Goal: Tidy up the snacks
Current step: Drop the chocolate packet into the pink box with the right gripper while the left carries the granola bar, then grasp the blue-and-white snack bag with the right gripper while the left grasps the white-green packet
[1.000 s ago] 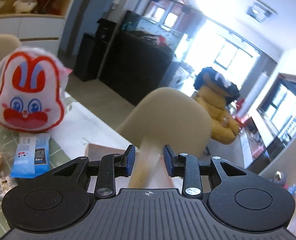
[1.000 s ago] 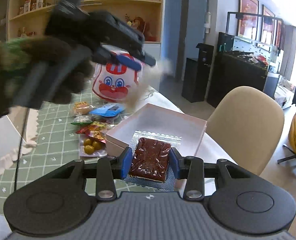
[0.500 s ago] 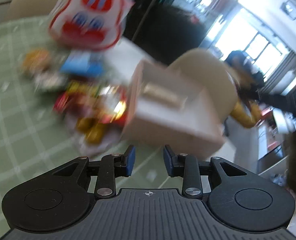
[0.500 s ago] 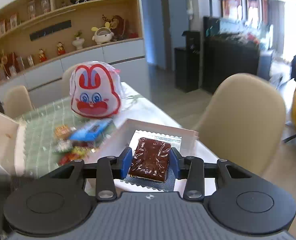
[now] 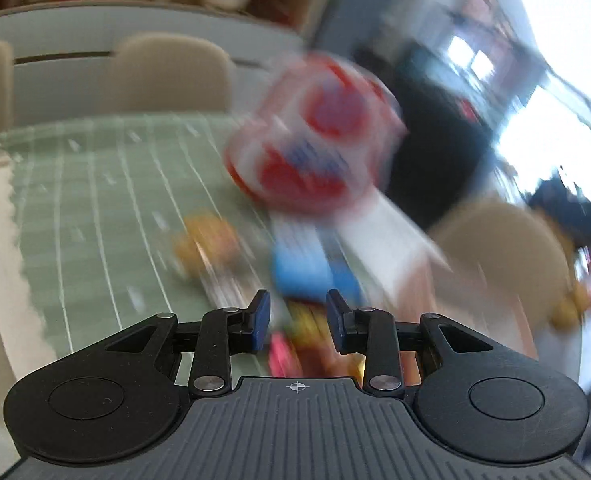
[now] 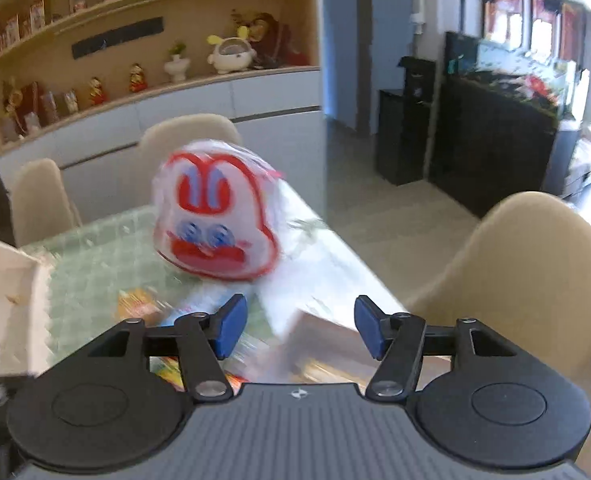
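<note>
Left gripper (image 5: 298, 320): blue pads parted, nothing pinched; blurred red and yellow snack wrappers (image 5: 303, 334) visible through the gap, lying on the bench beyond. Right gripper (image 6: 299, 326): spread wide, jaws just been opening, nothing between the pads.

Left wrist view, heavily blurred: green checked cloth over the bench (image 5: 95, 208). Red-and-white rabbit-face bag (image 5: 315, 140) at 12 o'clock from the gripper. Blue packet (image 5: 311, 264) just below that bag. Orange-yellow snack (image 5: 207, 244) at 10 o'clock, apart from the blue packet. Beige chair (image 5: 503, 256) at 2 o'clock, off the bench edge.

Right wrist view: rabbit-face bag (image 6: 215, 216) upright on the bench at 11 o'clock. Orange packet (image 6: 139, 306) and other wrappers at 9 o'clock, partly hidden behind the left finger. Pale box (image 6: 319, 336) directly ahead and low between the fingers, blurred; contents not discernible. Beige chair (image 6: 535, 272) at 2 o'clock. Wall shelf (image 6: 155, 40) with figurines at far 11 o'clock.
</note>
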